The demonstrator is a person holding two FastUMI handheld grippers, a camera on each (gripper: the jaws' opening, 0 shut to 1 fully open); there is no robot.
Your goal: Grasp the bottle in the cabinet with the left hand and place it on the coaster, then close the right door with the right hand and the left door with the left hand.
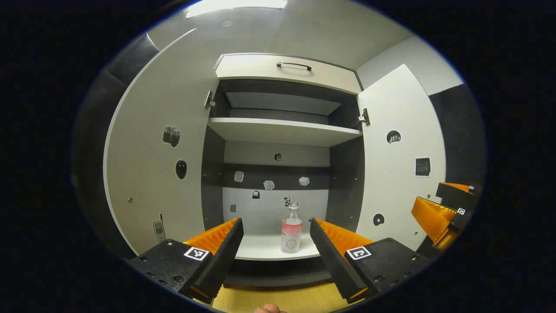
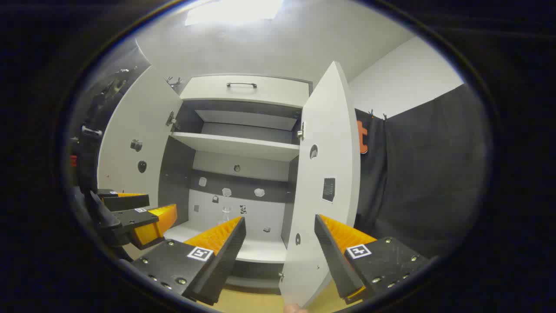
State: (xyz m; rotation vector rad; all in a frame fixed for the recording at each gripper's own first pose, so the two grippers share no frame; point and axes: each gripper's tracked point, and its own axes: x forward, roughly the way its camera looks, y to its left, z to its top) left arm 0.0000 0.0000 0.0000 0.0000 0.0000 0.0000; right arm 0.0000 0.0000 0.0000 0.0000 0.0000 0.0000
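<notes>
White booth walls and ceiling surround one cabinet with two doors, both swung open: left door and right door. Two shelves are visible inside, an upper shelf that is bare and a lower shelf carrying one bottle. One drawer front with a handle sits above the opening. Small stickers dot the back panel and both doors.

Left gripper, fingers spread wide, points straight into the cabinet; the bottle stands upright, long axis vertical, directly ahead between the two fingers but well beyond their tips, not yet touched. This gripper is judged the nearer to the bottle and is lined up for a straight forward reach.

Right gripper, fingers likewise spread and holding nothing, faces the edge of the right door, which lies between its fingers farther off. The bottle shows faintly behind its left finger. The coaster cannot be located.
</notes>
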